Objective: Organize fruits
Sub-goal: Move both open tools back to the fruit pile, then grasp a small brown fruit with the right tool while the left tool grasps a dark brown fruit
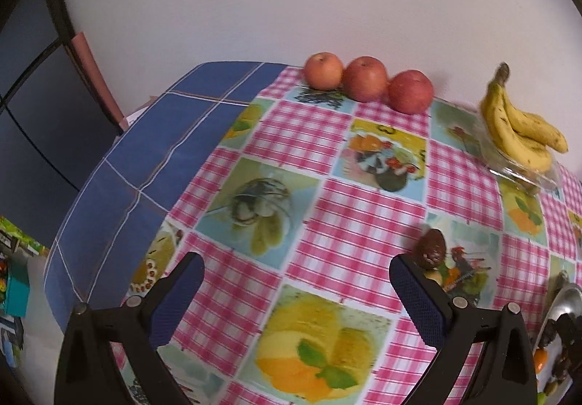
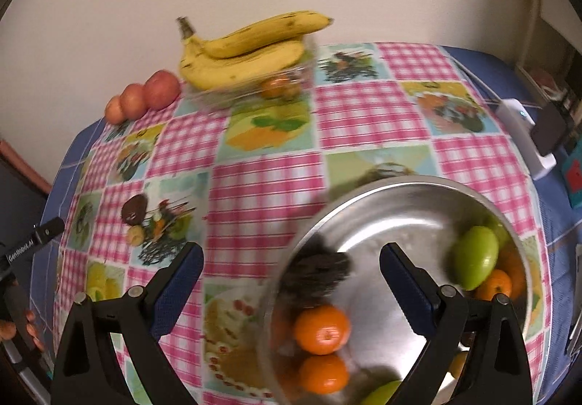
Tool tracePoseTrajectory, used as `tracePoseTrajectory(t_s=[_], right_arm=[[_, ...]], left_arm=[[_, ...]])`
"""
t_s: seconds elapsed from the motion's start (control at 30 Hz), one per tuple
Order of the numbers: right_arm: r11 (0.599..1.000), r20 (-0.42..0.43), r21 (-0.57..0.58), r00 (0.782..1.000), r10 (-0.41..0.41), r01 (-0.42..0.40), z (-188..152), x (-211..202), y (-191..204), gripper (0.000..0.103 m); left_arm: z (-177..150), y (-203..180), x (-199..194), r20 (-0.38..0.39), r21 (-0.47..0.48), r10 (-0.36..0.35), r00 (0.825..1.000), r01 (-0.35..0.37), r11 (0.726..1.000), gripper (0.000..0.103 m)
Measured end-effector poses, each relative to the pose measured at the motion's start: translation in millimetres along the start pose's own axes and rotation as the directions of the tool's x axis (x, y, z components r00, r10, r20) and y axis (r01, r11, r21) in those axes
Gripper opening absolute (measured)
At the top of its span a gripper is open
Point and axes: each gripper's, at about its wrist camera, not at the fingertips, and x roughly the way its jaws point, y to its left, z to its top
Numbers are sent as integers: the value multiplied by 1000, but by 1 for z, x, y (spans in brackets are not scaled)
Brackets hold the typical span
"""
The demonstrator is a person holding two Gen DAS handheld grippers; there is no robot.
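Note:
Three red apples [image 1: 367, 79] line up at the table's far edge by the wall; they also show in the right wrist view [image 2: 145, 96]. A bunch of bananas [image 1: 520, 128] [image 2: 247, 48] lies on a clear plastic tray [image 2: 251, 92]. A dark avocado [image 1: 431, 248] [image 2: 134, 209] lies on the checked cloth. A steel bowl [image 2: 393, 201] holds oranges [image 2: 322, 328], a green fruit [image 2: 474, 261] and a blurred dark fruit [image 2: 320, 272]. My left gripper [image 1: 296, 299] is open and empty, beside the avocado. My right gripper [image 2: 291, 290] is open over the bowl's rim.
The table has a pink checked cloth [image 1: 363, 223] over a blue cloth [image 1: 145, 150]. A white device [image 2: 523, 136] and a dark phone-like object [image 2: 551, 132] sit at the right edge. The bowl's rim shows at the left view's lower right [image 1: 563, 299].

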Motion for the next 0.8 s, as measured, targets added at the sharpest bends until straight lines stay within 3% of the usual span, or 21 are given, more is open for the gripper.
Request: tracePoseTrajectory(t_s=[0.2,0.33,0.5,0.63,0.7,0.8], right_arm=[[999,-11,-50,1000,11,-11,1,4,27,98],[997,-15,-68,999,36,-36,3,10,42,98],[989,-10,-125,997,77,-78,5,24,74,98],[977,-30,-159,990,136,-139,4,45,101,94],[971,-48,-174,986,161,-167,1,56,111,80],[960,-71,-215,984,166,-178,-4,71,129,72]], left_arm=[[3,19,7,-14,-51,-21,1000,20,998,103],[3,27,17,-35,-138,-129,991,123,983,103],[0,12,35,-74,-140,-209,975,197,970,102],[-4,11,54,-116,-156,-182,976,163,974,102],[-6,19,67,-146,-184,-152,978,124,975,101],[-7,38,76,-162,-245,-119,980,77,966,101]])
